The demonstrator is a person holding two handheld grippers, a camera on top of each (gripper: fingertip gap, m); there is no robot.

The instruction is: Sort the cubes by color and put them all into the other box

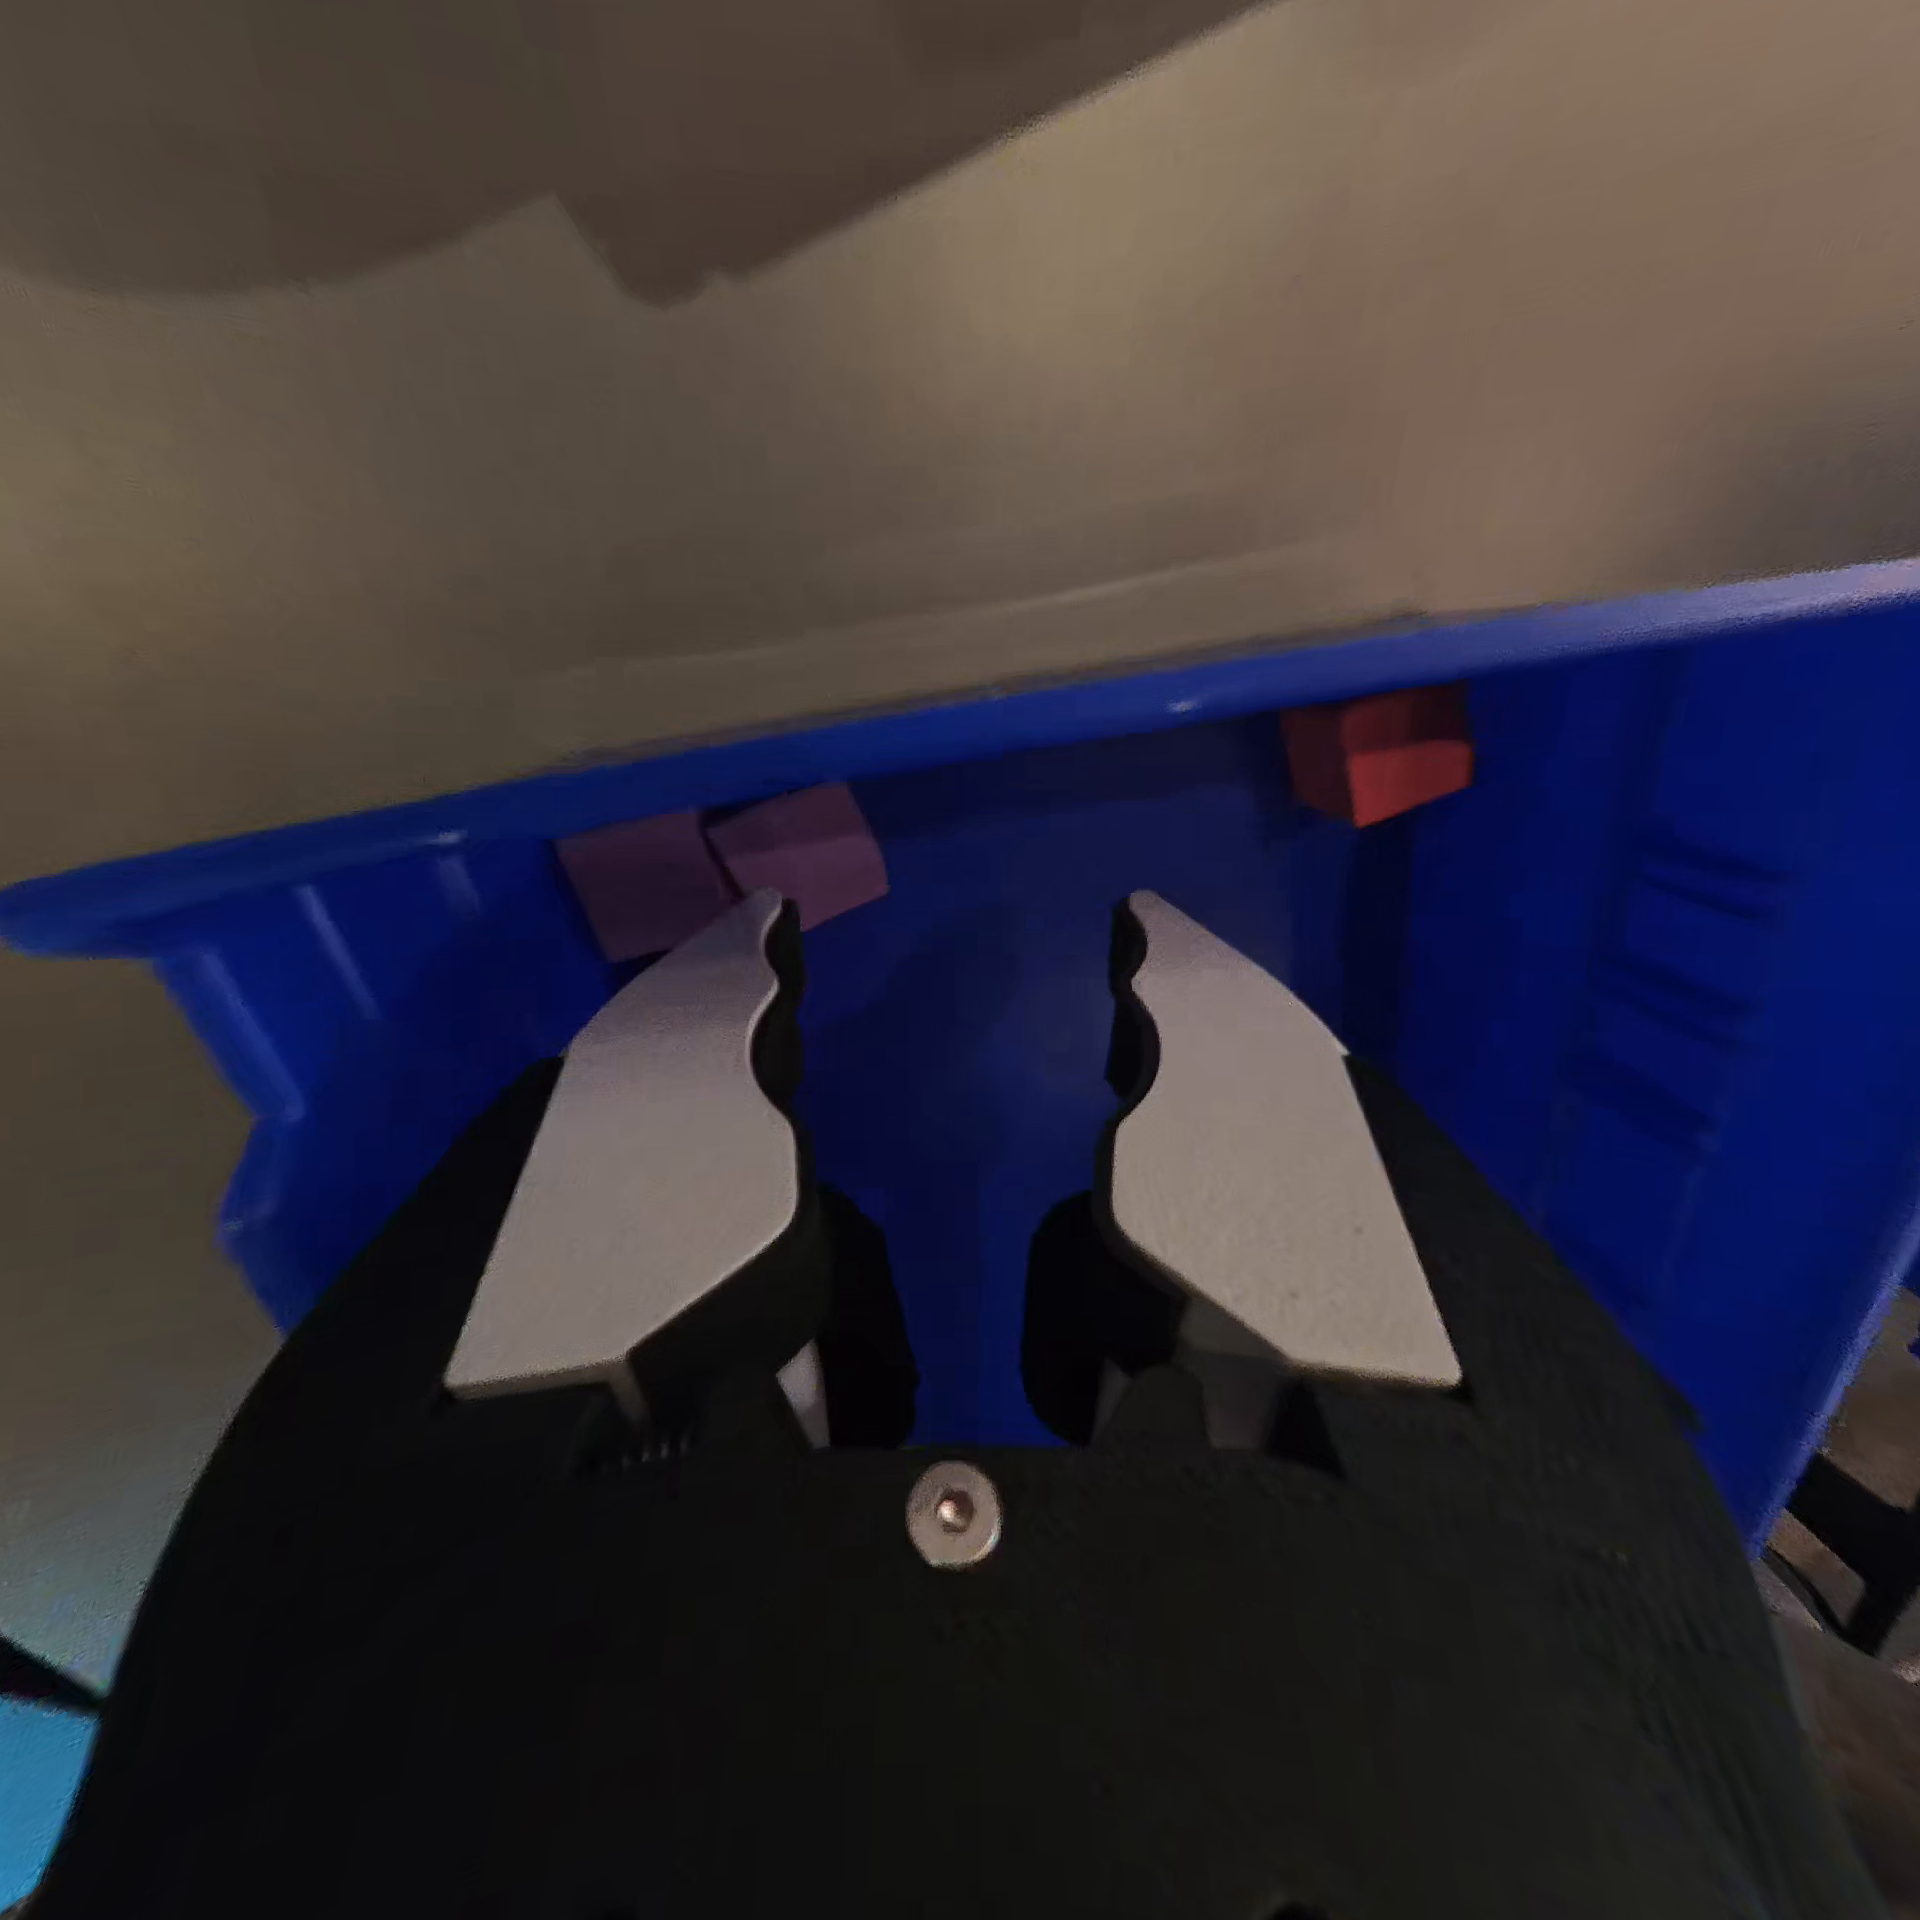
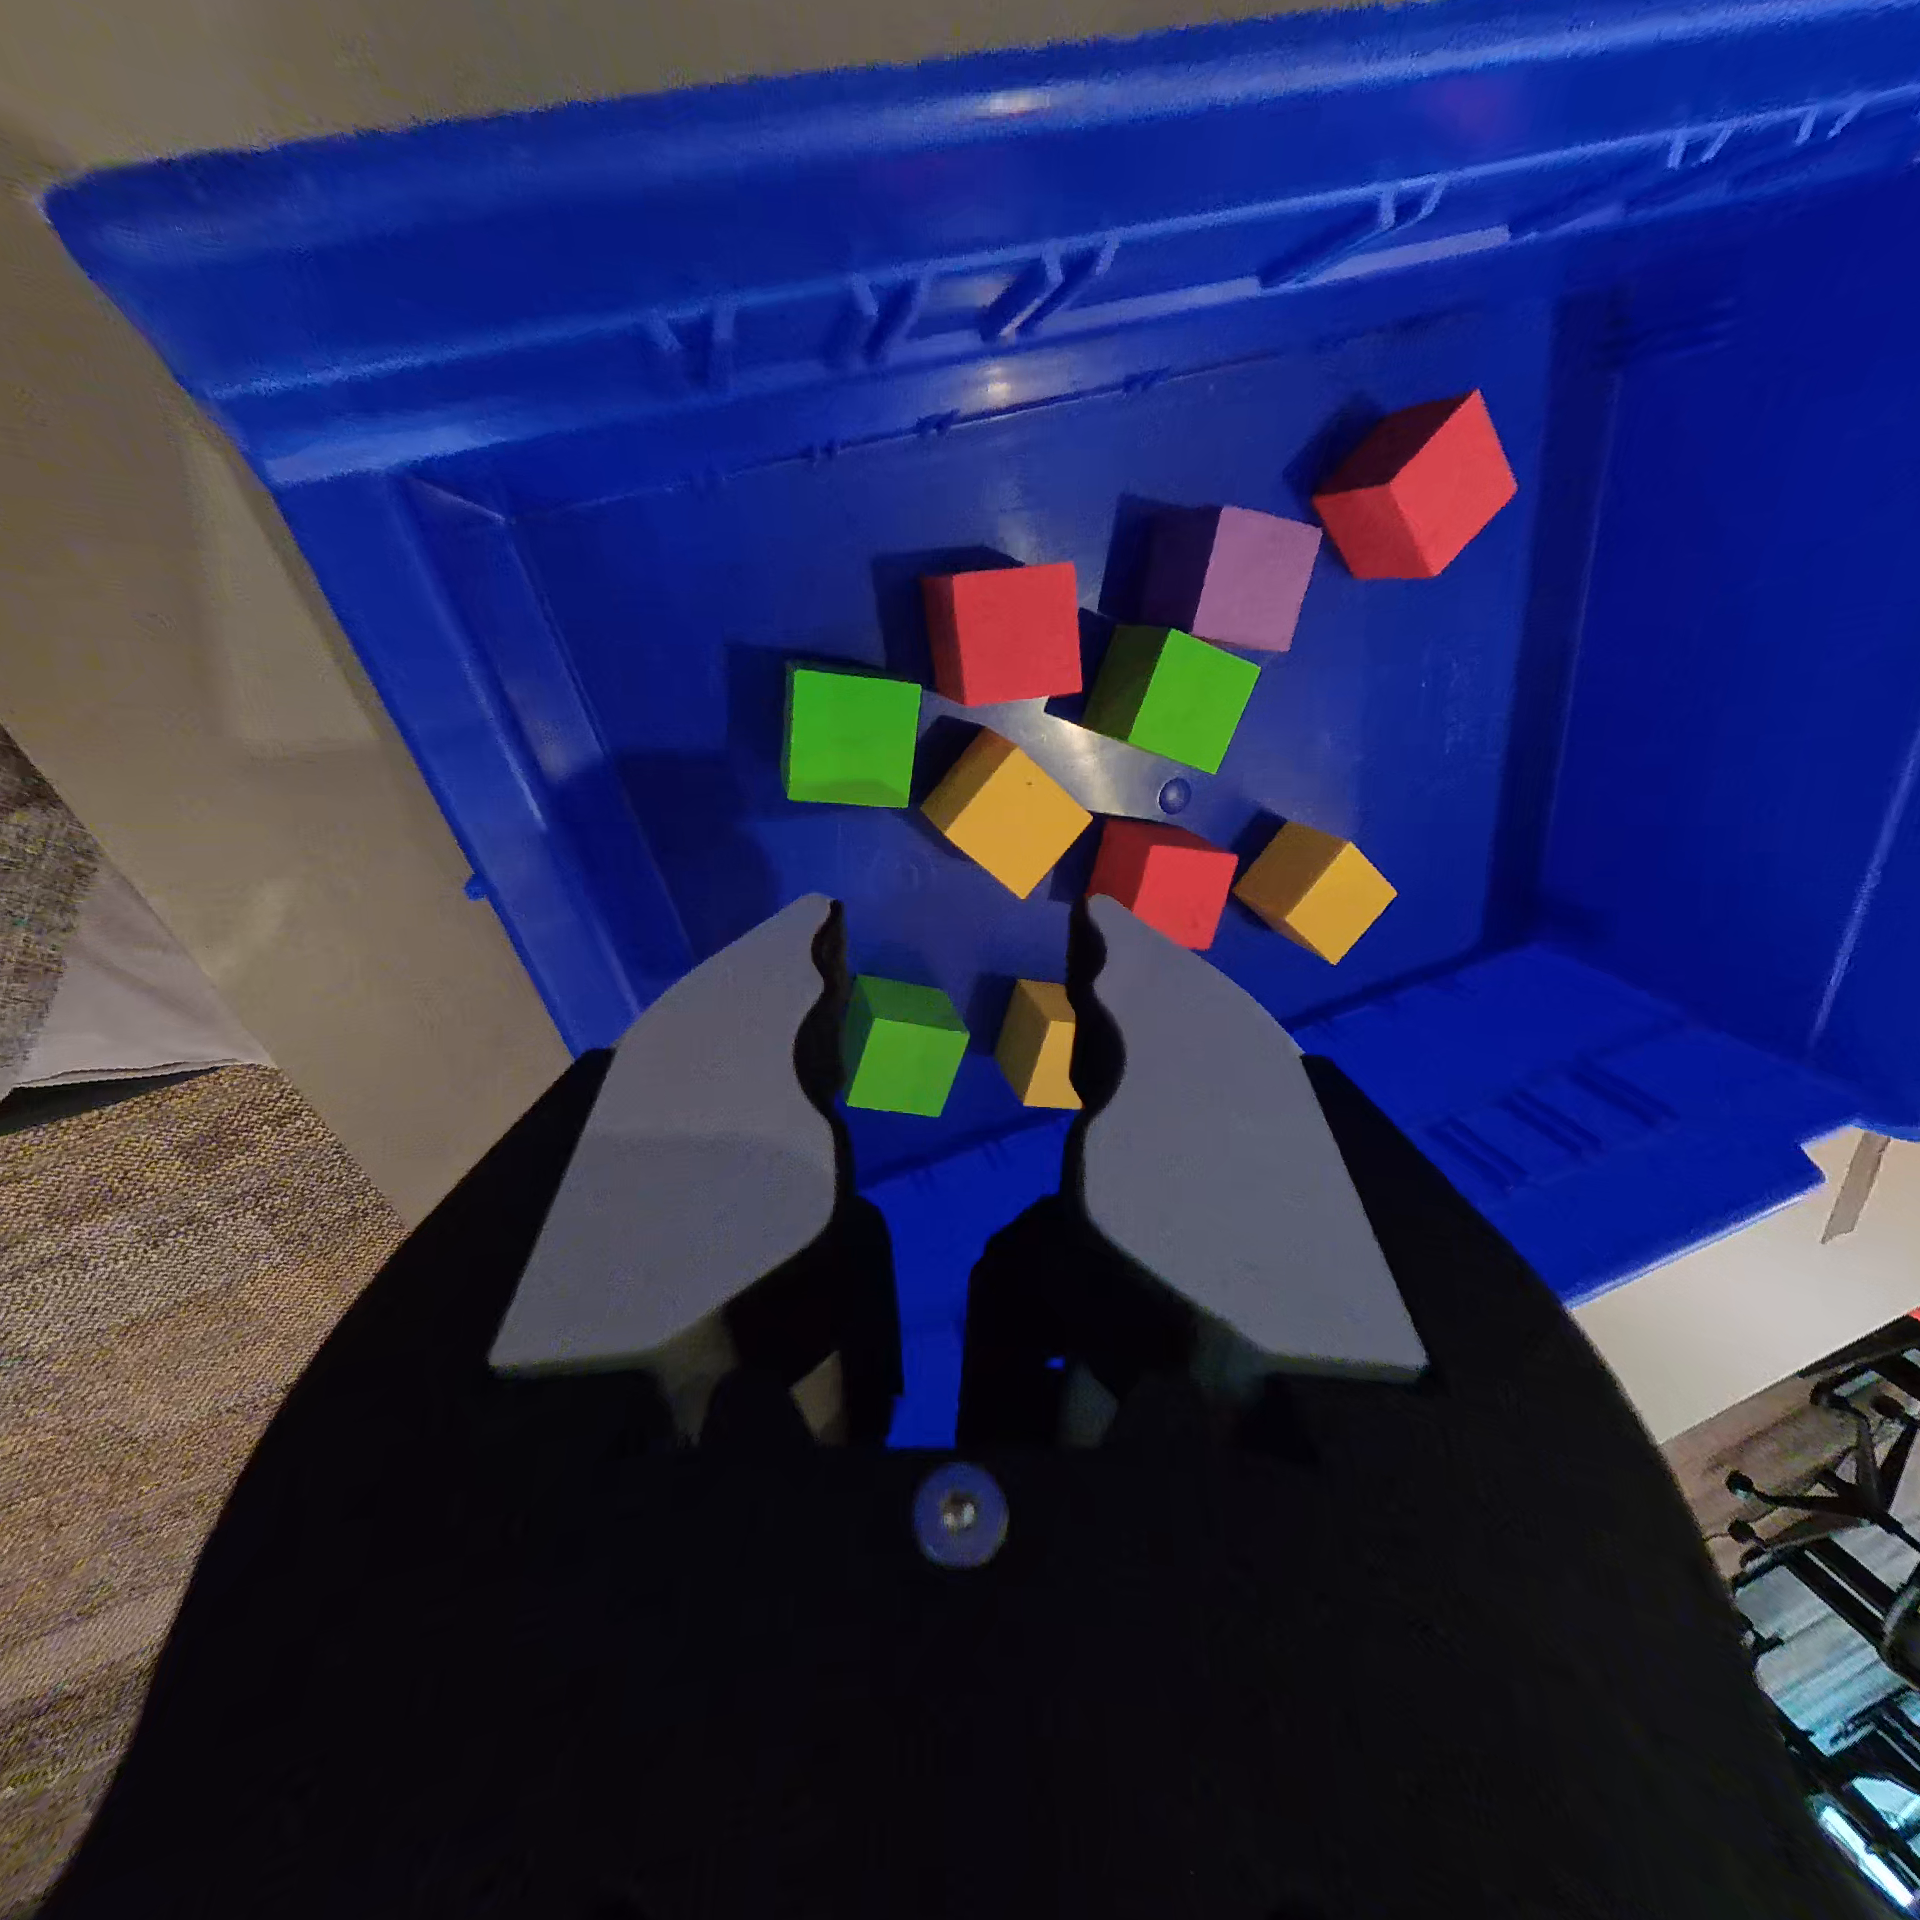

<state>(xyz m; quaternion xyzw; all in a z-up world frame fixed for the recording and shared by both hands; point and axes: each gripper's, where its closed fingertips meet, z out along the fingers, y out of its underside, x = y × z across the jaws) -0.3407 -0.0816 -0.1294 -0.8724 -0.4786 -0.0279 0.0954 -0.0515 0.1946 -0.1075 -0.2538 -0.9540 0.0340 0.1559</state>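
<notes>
A blue plastic bin point(image 2: 1662, 644) holds several coloured cubes. In the right wrist view my right gripper point(image 2: 961, 914) is open and empty above the bin's near part. A green cube point(image 2: 902, 1047) and a yellow cube point(image 2: 1039, 1044) lie below, between its fingers. A red cube point(image 2: 1164, 883) sits just past the right fingertip. In the left wrist view my left gripper point(image 1: 956, 909) is open and empty over the bin point(image 1: 1558, 935). Two purple cubes point(image 1: 727, 868) lie by its left fingertip at the bin's far wall. A red cube point(image 1: 1377, 764) lies farther right.
Further red point(image 2: 1003, 632), green point(image 2: 852, 738), yellow point(image 2: 1006, 812) and purple point(image 2: 1242, 577) cubes are scattered on the bin floor. The bin stands on a pale surface point(image 2: 312, 727). Grey carpet point(image 2: 135, 1351) lies at the left. Dark chair legs point(image 2: 1849, 1538) show at lower right.
</notes>
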